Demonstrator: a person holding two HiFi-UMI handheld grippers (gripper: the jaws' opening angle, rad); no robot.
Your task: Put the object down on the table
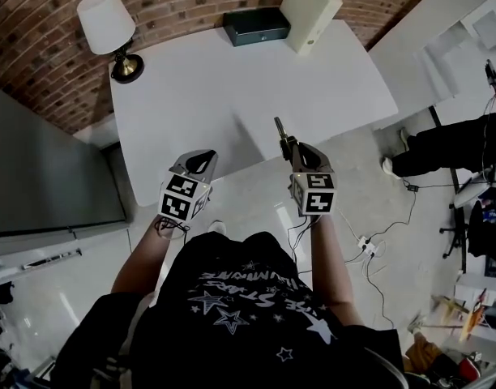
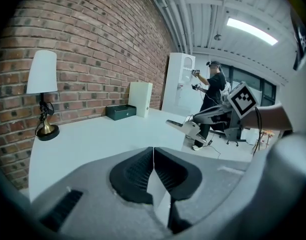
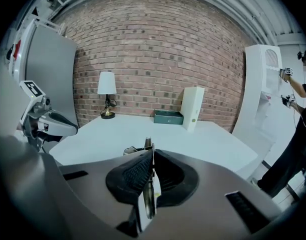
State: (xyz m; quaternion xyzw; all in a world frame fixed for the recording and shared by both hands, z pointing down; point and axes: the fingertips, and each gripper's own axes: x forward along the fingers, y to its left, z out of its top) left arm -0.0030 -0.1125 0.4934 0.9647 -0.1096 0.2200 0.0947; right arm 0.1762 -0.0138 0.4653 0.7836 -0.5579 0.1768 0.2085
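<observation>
white table (image 1: 215,87) at brick wall (image 1: 199,2), lamp (image 1: 106,20), box (image 1: 257,26), right gripper (image 1: 294,154) clamped on thin tool (image 1: 280,128) over near table edge, left gripper (image 1: 201,162) closed, empty, person (image 2: 213,86) whole in left gripper view, only legs in head view

Red brick wall (image 3: 153,44) dead ahead of right gripper (image 3: 152,156). White rectangular table (image 1: 232,79) just in front. At its far edge: white-shaded lamp on brass base (image 1: 110,31) to the left, dark green flat box (image 1: 258,26), cream upright file holder (image 1: 310,10). Tall grey panel (image 1: 45,177) left of left gripper (image 1: 201,162). Pale glossy floor (image 1: 256,197) below. Lit ceiling strip light (image 2: 250,31) overhead.
</observation>
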